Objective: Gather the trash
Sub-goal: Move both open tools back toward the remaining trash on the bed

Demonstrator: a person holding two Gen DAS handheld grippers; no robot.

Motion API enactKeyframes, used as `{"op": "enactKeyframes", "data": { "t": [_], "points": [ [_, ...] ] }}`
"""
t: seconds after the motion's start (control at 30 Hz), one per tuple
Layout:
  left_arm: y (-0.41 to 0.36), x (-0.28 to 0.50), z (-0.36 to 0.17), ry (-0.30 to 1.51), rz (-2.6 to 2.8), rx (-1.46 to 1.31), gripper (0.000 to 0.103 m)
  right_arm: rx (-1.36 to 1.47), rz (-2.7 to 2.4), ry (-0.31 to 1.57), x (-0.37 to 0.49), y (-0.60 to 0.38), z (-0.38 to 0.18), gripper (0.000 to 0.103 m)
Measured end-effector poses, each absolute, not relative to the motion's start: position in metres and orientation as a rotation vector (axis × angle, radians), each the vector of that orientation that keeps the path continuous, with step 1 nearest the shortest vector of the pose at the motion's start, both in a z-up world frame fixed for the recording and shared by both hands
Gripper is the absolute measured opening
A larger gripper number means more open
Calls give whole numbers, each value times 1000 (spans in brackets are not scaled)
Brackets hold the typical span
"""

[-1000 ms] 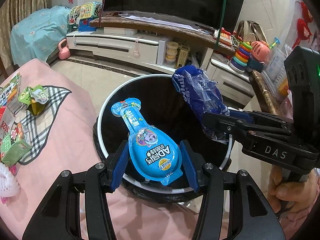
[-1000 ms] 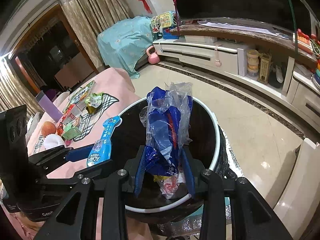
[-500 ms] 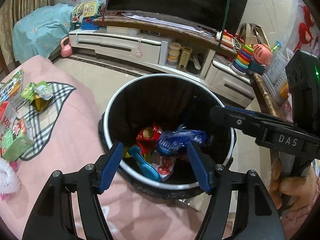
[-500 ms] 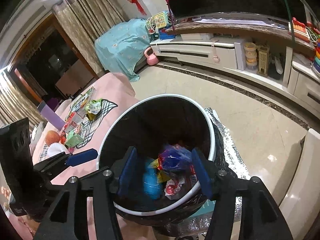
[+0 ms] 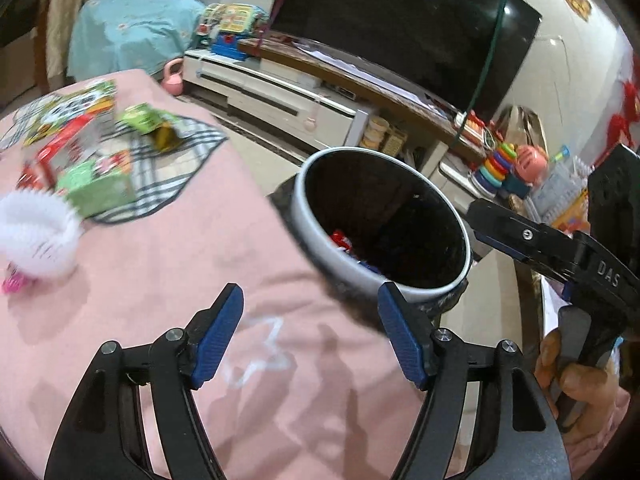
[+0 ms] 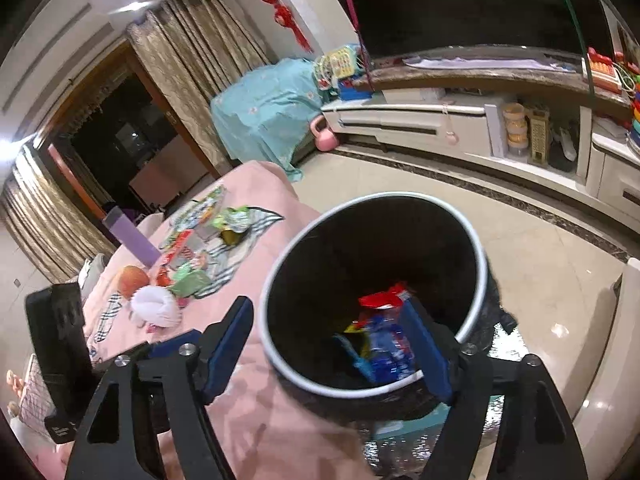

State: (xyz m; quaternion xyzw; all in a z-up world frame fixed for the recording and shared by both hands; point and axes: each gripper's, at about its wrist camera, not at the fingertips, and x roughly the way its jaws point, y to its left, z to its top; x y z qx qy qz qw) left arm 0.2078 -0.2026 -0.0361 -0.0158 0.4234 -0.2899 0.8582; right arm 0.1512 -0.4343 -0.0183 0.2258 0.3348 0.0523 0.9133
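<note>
The black trash bin with a white rim point(image 5: 420, 294) point(image 6: 476, 240) stands beside the pink-covered table. Inside it lie the blue wrappers point(image 6: 386, 350) and a red wrapper point(image 6: 382, 298). My left gripper point(image 5: 310, 330) is open and empty, over the pink cloth just left of the bin. My right gripper point(image 6: 332, 350) is open and empty, over the bin's near rim; it also shows in the left wrist view point(image 5: 520, 240). More trash lies on the table: green and red packets point(image 5: 94, 184) point(image 6: 188, 276) and a white foam net point(image 5: 38, 232) point(image 6: 156, 306).
A checked cloth point(image 5: 172, 164) lies under the packets. An orange fruit point(image 6: 132, 280) and a purple box point(image 6: 132, 238) sit further back. A TV cabinet point(image 6: 440, 124) with toys point(image 5: 512, 164) lines the far wall. Tiled floor point(image 6: 540, 280) lies right of the bin.
Both grippers opened and dropped their blue wrappers into the bin. Since then the left gripper has swung left toward the table, and the right gripper has shifted a little left.
</note>
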Motion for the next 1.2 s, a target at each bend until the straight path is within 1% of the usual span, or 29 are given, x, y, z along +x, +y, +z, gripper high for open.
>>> {"op": "enactKeyframes", "data": {
  "t": [0.17,0.3,0.4,0.7,0.9,1.03,1.2],
  "points": [
    [-160,195,-35,872,-545,-78,71,447,162,672,145,-398,-15,81],
    [-122,187,-37,860,-471,-91,71,423,205,686,146,-363,-21,86],
    [-92,183,-42,861,-412,-116,71,386,242,711,148,-333,-27,88],
    [-26,172,-53,849,-260,-142,72,318,338,781,160,-264,-50,88],
    [6,169,-60,837,-177,-144,73,290,384,766,167,-230,-58,88],
    [27,173,-65,847,-135,-171,75,253,387,747,170,-212,-59,88],
    [49,180,-68,852,-109,-214,75,266,401,775,181,-202,-62,88]
  ]
}}
